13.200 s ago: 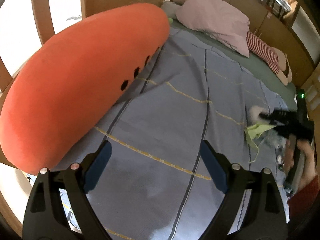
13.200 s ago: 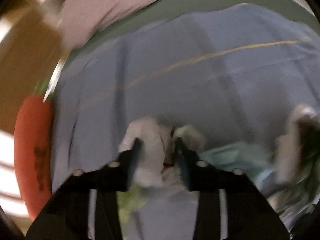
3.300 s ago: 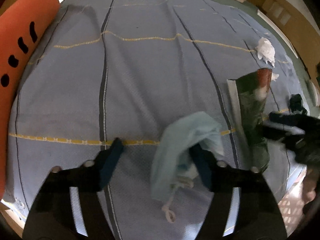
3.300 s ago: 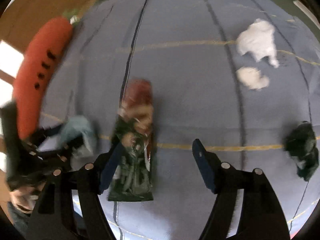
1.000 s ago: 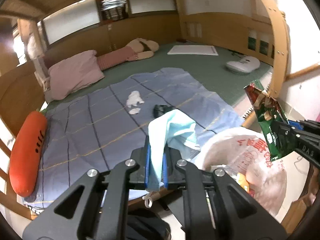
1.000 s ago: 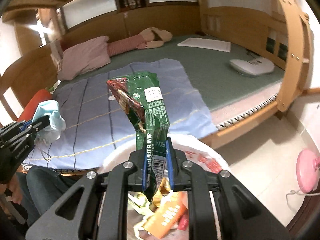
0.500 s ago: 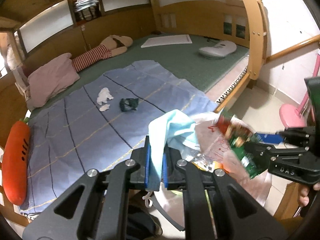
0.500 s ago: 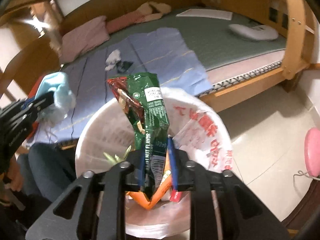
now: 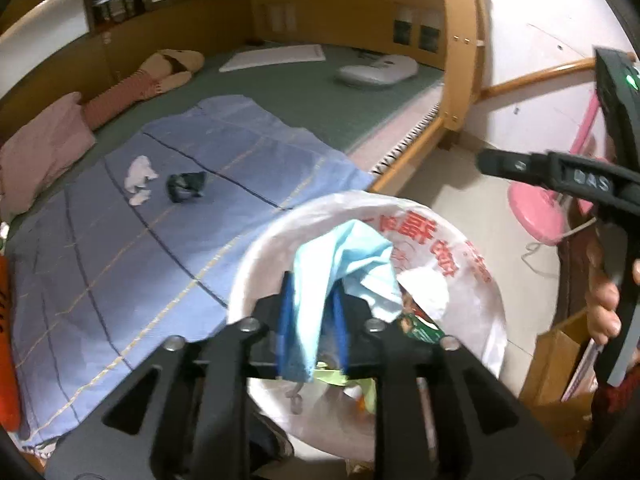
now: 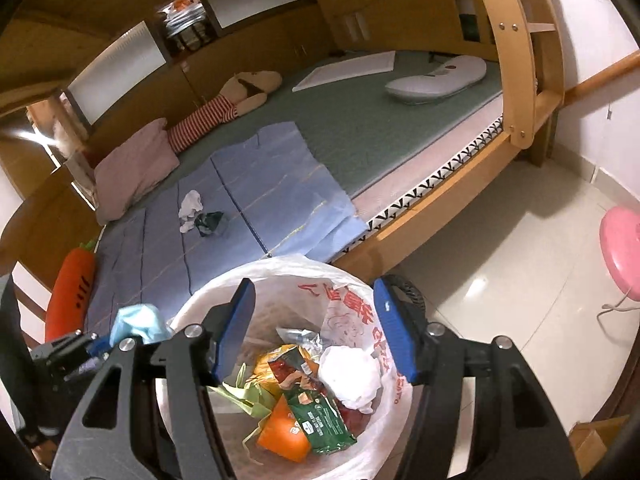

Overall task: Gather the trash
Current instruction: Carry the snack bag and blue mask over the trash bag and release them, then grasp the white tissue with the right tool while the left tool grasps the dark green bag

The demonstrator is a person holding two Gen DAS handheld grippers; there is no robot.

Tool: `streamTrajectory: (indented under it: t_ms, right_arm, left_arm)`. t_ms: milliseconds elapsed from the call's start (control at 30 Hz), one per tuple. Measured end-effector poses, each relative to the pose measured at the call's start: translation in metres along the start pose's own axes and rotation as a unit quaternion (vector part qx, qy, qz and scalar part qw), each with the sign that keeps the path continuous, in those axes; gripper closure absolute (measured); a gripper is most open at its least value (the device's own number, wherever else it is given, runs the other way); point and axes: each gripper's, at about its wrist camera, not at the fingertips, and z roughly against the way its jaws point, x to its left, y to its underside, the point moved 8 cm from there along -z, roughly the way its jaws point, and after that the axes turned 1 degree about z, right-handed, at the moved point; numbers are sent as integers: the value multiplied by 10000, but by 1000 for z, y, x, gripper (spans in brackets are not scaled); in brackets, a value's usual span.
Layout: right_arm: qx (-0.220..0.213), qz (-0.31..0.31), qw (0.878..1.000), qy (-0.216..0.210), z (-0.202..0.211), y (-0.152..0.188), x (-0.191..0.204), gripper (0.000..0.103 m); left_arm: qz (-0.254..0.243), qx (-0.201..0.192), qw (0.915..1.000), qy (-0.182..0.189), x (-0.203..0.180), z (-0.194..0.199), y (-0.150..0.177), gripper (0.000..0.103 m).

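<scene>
Mask between our left gripper's opening jaws; right gripper opening, empty. Mask may snag, missing bin at 12 o'clock.

On the bed, a blue blanket carries white tissues beside a dark wrapper; an orange carrot plush lies far left.
</scene>
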Motion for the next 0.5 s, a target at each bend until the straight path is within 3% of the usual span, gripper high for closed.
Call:
streamTrajectory:
  t_ms: [33, 100, 200, 333, 433, 500]
  right_arm:
    - [22, 6, 10000, 36, -3, -1, 1, 42]
    - [72, 10, 9999, 85, -6, -2, 3, 42]
    - [172, -9, 9998, 125, -17, 3, 10, 42]
    - [315, 92, 9993, 157, -31, -1, 22, 42]
    - [408, 289, 9986, 189, -43, -7, 39, 40]
    - [570, 512, 9970, 80, -56, -17, 61, 35]
  left_arm:
    - [-53, 26, 10000, 57, -3, -2, 1, 43]
    - [-121, -34, 9999, 56, -4, -1, 3, 24]
    - [-173, -115, 9997, 91, -3, 0, 2, 13]
    - [90, -170, 9998, -15, 21, -2, -1, 12]
    - [522, -199, 9980, -301, 64, -4, -5, 12]
    - [834, -224, 9937, -717, 108, -5, -5, 12]
